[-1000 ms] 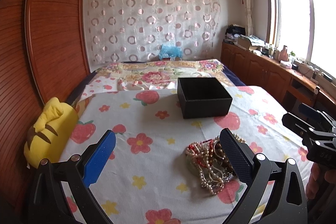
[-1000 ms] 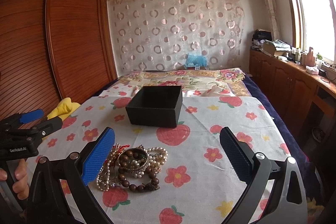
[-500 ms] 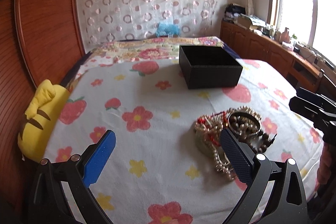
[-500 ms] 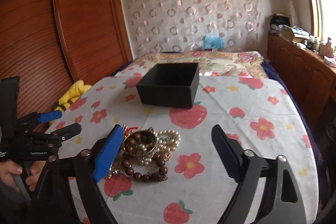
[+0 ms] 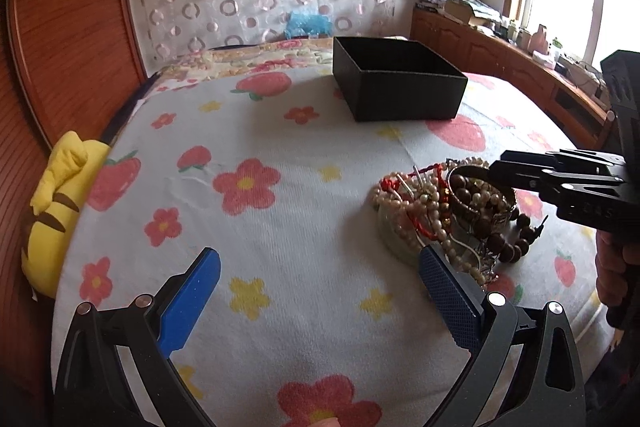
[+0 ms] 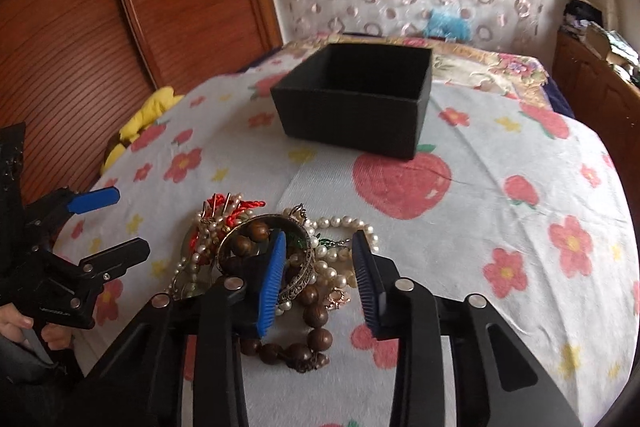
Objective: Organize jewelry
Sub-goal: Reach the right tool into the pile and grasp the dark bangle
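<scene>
Now right gripper [image 6: 318,267] lowered onto jewelry pile [image 6: 276,259], jaws narrowed from wide, straddling bangle [image 6: 298,279] rim, not yet clamped. Left gripper [image 5: 320,291] kept wide open beside pile. Black box [image 6: 356,99] unfilled beyond; first pick judged imminent.

A broad stretch of floral bedspread [image 5: 280,227] lies bare left of the jewelry pile [image 5: 448,211]. Farther off, the open black box [image 6: 356,103] stands well apart from the pile, with bare cloth between them. A yellow plush toy [image 5: 56,203] borders the bed's left edge.
</scene>
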`<state>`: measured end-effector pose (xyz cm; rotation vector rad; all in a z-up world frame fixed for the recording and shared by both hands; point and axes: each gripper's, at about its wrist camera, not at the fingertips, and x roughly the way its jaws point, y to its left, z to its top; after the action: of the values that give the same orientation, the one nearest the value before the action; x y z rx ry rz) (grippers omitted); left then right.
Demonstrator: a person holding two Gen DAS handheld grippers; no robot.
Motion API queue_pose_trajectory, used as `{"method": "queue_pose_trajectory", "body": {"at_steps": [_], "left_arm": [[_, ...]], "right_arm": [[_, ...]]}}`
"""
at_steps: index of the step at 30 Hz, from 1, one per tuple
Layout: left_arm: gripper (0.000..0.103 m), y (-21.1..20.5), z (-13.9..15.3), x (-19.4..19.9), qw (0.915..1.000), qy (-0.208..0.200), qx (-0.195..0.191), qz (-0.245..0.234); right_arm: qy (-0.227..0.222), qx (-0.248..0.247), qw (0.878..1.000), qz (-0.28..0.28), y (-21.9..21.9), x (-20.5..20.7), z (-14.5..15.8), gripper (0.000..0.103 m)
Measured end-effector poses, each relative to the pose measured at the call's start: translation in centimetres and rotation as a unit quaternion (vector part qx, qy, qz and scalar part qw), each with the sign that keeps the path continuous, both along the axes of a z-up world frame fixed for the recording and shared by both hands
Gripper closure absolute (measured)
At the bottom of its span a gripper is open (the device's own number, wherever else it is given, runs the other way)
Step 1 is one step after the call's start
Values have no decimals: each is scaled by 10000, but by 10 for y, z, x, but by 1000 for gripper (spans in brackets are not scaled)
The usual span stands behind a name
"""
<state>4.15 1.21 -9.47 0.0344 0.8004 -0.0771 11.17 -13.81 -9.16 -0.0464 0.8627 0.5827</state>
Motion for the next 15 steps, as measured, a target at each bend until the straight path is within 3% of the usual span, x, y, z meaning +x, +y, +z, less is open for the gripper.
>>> {"method": "queue_pose_trajectory", "body": {"at_steps": [4, 6, 8, 15], "left_arm": [[7, -2, -3, 1, 10000, 77, -24, -41], [7, -2, -4, 2, 9999, 106, -29, -71], [7, -5, -5, 2, 9998, 133, -28, -120], [7, -10, -6, 1, 9994, 188, -89, -289]], "right_arm": [[67, -106, 9999, 115, 7, 2, -4, 75], [76, -112, 9998, 175, 9, 3, -4, 91], [-36, -204, 9996, 206, 11, 0, -2, 97], [-521, -77, 9986, -21, -8, -18, 20, 98]]}}
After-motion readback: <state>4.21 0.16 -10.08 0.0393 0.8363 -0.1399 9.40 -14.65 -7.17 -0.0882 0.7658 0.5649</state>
